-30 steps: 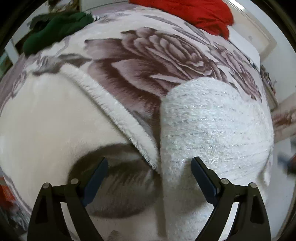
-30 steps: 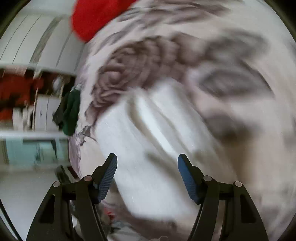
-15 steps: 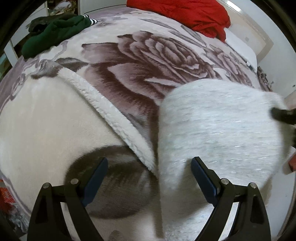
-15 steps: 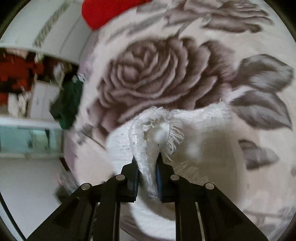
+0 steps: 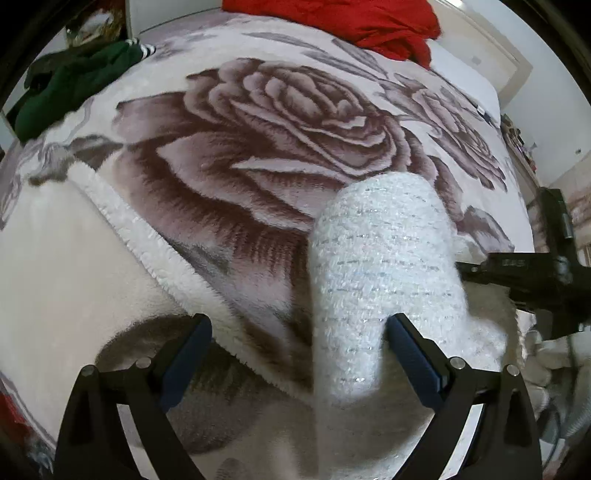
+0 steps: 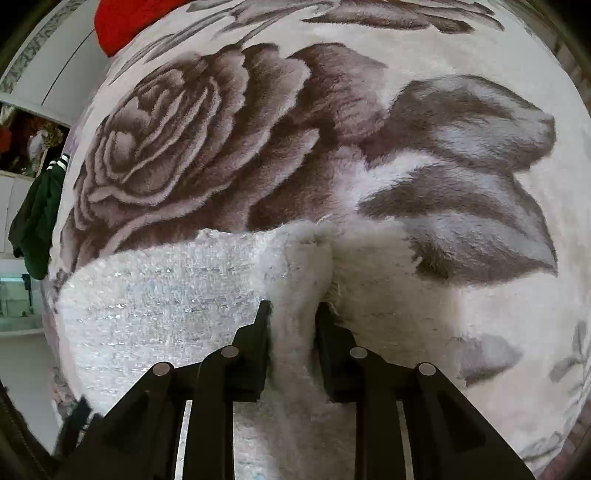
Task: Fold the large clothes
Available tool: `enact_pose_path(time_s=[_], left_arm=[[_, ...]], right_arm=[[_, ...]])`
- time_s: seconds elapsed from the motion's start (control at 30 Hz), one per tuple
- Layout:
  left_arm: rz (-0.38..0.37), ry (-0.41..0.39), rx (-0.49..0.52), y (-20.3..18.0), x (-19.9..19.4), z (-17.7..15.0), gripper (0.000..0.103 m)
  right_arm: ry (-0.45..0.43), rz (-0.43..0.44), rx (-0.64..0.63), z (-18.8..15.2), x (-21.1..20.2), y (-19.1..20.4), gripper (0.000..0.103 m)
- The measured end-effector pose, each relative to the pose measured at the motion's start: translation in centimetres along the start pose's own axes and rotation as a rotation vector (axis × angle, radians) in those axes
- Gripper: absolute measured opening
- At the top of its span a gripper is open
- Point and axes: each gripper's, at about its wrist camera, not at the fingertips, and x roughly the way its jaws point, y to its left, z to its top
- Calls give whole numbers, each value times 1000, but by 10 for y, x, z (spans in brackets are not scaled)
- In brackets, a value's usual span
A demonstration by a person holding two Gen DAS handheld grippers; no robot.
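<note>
Right gripper (image 6: 291,314): jaws clamped on a bunched fold of the white sweater (image 6: 166,295), fabric squeezed betw. the two pads and running down under the gripper body. Rest of sweater spreads to the left of the jaws in right wrist view, glittery threads visible, frayed edge at top of the pinch.

Left gripper (image 5: 299,343): jaws wide apart, holding nothing. Sweater (image 5: 380,266) shows as a raised white hump in front of the right-side pad, touching or just beside it, can't tell which. Right gripper (image 5: 517,273) seen at the right edge of left wrist view, at the sweater's far side.

Sweater lies on the bed, on a blanket (image 5: 277,122) w/ big brown rose print; blanket's white fuzzy underside is turned over at lower left.

Red garment (image 5: 351,22) at far end of bed, green garment (image 5: 74,85) at upper left, both well apart from sweater.
</note>
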Motion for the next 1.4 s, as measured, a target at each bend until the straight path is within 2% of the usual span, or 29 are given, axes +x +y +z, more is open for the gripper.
enact_pose_path(time_s=[0.1, 0.17, 0.2, 0.23, 0.3, 0.37, 0.43, 0.5, 0.53, 0.6, 0.67, 0.77, 0.9, 0.93, 1.0, 1.07, 1.1, 1.13, 1.23, 1.3, 1.4], left_arm=[[19, 16, -9, 7, -7, -2, 98], [7, 24, -35, 14, -12, -6, 98], [-8, 27, -62, 21, -17, -10, 98], [-17, 28, -85, 26, -20, -12, 98], [-49, 28, -133, 36, -25, -19, 98], [-78, 31, -158, 39, -26, -25, 98], [-118, 49, -166, 37, -21, -31, 98], [-157, 74, -163, 33, -13, -36, 98], [-176, 81, -164, 30, -9, -37, 98], [-212, 86, -183, 29, -2, -38, 98], [-274, 94, -229, 33, 7, -39, 98], [-382, 121, -295, 41, 21, -39, 98], [-513, 119, -333, 45, 35, -38, 96], [-526, 106, -337, 44, 35, -37, 96], [-578, 60, -347, 42, 32, -32, 83], [-590, 39, -325, 33, 26, -24, 83], [-584, 31, -303, 28, 23, -20, 83], [-586, 25, -290, 24, 20, -17, 82], [-622, 13, -297, 24, 10, -6, 82], [-651, 0, -296, 25, 0, 5, 82], [-655, -14, -247, 15, -11, 33, 82]], right_arm=[[71, 121, -8, 1, -30, -11, 41], [89, 180, -18, -3, -49, -22, 59], [77, 202, -27, -5, -59, -28, 72], [62, 220, -35, -9, -68, -34, 79], [63, 248, -44, -19, -74, -43, 85], [116, 250, -96, -29, -60, -46, 86], [137, 213, -157, -35, -42, -46, 91], [145, 167, -188, -37, -23, -51, 92], [156, 177, -184, -36, -14, -59, 96], [182, 254, -129, -36, 0, -80, 99], [207, 341, -102, -37, 10, -93, 101], [297, 537, -25, -39, 37, -108, 102], [381, 706, -29, -39, 65, -100, 103], [387, 728, -32, -39, 66, -97, 103], [384, 762, -29, -40, 68, -90, 103], [378, 801, -10, -43, 66, -86, 89], [370, 826, 7, -45, 63, -85, 77], [353, 850, 27, -47, 58, -85, 72], [312, 881, 62, -55, 41, -83, 65], [281, 911, 81, -61, 24, -84, 64], [240, 949, 104, -59, 4, -79, 64]])
